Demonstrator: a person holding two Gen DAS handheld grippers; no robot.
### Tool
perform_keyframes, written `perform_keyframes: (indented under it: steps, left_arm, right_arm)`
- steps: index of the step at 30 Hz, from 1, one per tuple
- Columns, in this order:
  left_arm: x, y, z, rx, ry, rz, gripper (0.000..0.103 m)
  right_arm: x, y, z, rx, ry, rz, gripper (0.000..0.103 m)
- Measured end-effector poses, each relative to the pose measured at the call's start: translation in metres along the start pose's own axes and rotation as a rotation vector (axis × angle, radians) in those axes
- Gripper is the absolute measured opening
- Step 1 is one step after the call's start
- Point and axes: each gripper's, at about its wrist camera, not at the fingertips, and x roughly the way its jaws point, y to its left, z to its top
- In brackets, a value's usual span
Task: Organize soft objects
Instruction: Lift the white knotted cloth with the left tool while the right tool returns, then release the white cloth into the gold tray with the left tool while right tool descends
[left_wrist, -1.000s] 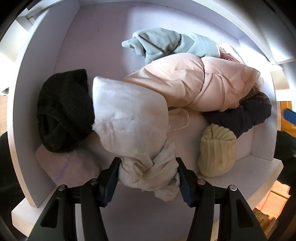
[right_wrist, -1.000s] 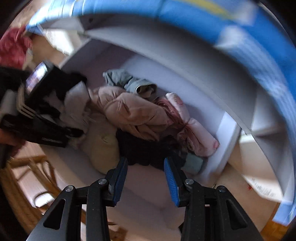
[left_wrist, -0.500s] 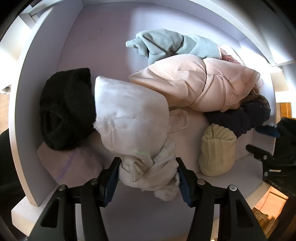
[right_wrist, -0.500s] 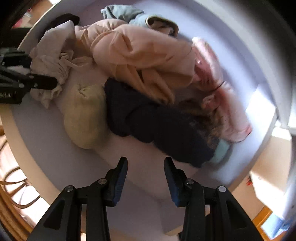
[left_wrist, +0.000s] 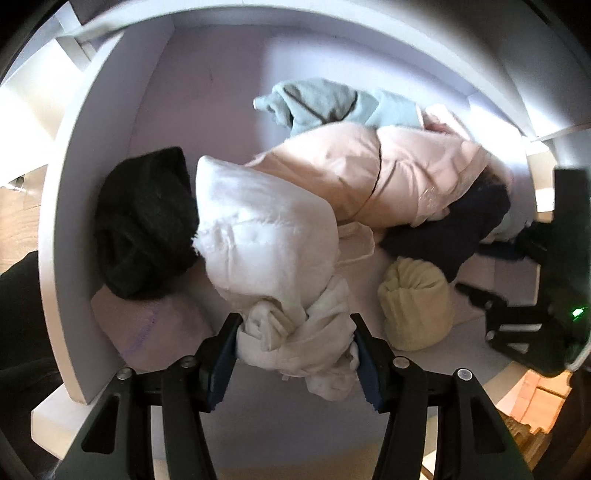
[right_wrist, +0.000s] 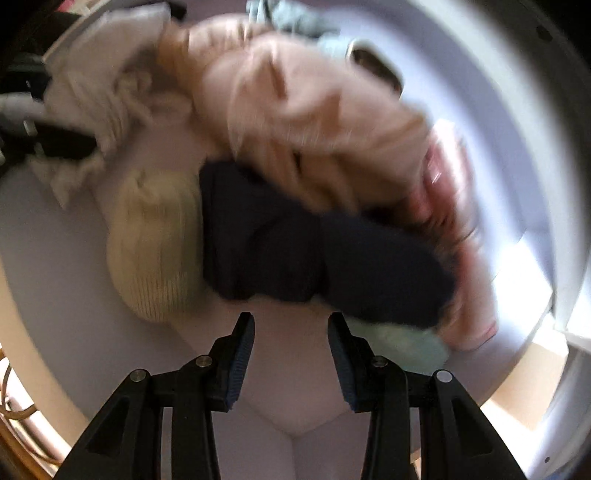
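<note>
My left gripper (left_wrist: 295, 350) is shut on the bunched end of a white padded garment (left_wrist: 266, 236) that lies in a white shelf compartment (left_wrist: 221, 85). Around it lie a black knit hat (left_wrist: 144, 221), a pale pink puffy jacket (left_wrist: 388, 177), a light blue garment (left_wrist: 321, 103), a navy garment (left_wrist: 443, 236) and a cream knit hat (left_wrist: 413, 302). My right gripper (right_wrist: 291, 350) is open and empty, just in front of the navy garment (right_wrist: 295, 251), with the cream hat (right_wrist: 159, 243) to its left. The right wrist view is blurred.
A mauve cloth (left_wrist: 147, 325) lies under the black hat. A striped pink garment (right_wrist: 454, 229) and a mint item (right_wrist: 406, 339) lie at the compartment's right. The shelf's side wall (left_wrist: 74, 184) stands on the left. Wooden floor (left_wrist: 535, 391) shows below.
My right gripper has moved in close to the navy garment and now shows at the right of the left wrist view. My left gripper has stayed shut on the white garment.
</note>
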Motion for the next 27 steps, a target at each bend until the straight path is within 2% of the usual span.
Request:
perform_keyframes:
  steps: [3, 5, 7, 11, 13, 15, 17, 20, 27]
  left_arm:
    - [-0.008, 0.003, -0.001, -0.008, -0.018, -0.010, 0.057]
    - [-0.014, 0.004, -0.001, -0.004, -0.030, -0.009, 0.057]
    - [-0.020, 0.004, -0.003, 0.005, -0.044, -0.003, 0.057]
    - [-0.037, 0.002, -0.008, 0.022, -0.075, -0.005, 0.057]
    - [-0.047, 0.000, -0.010, 0.041, -0.096, 0.002, 0.057]
    - [-0.055, -0.001, -0.011, 0.045, -0.113, -0.007, 0.057]
    - [-0.066, -0.003, -0.014, 0.047, -0.137, -0.021, 0.057]
    - [-0.080, -0.004, -0.016, 0.061, -0.172, -0.040, 0.057]
    - [-0.104, -0.011, -0.015, 0.103, -0.214, -0.073, 0.057]
  right_arm:
    - [-0.013, 0.002, -0.004, -0.002, -0.020, 0.019, 0.041]
    - [-0.033, -0.002, -0.007, 0.041, -0.087, 0.064, 0.041]
    - [-0.056, -0.008, -0.006, 0.084, -0.189, 0.100, 0.041]
    - [-0.064, -0.015, 0.003, 0.147, -0.273, 0.110, 0.041]
    - [-0.056, -0.018, 0.013, 0.187, -0.268, 0.083, 0.041]
    - [-0.040, -0.019, 0.018, 0.215, -0.221, 0.036, 0.041]
    - [-0.036, -0.017, 0.021, 0.203, -0.204, 0.021, 0.041]
    - [-0.035, -0.004, 0.028, 0.201, -0.171, 0.029, 0.041]
    - [-0.034, 0.001, 0.006, 0.226, -0.122, 0.050, 0.042]
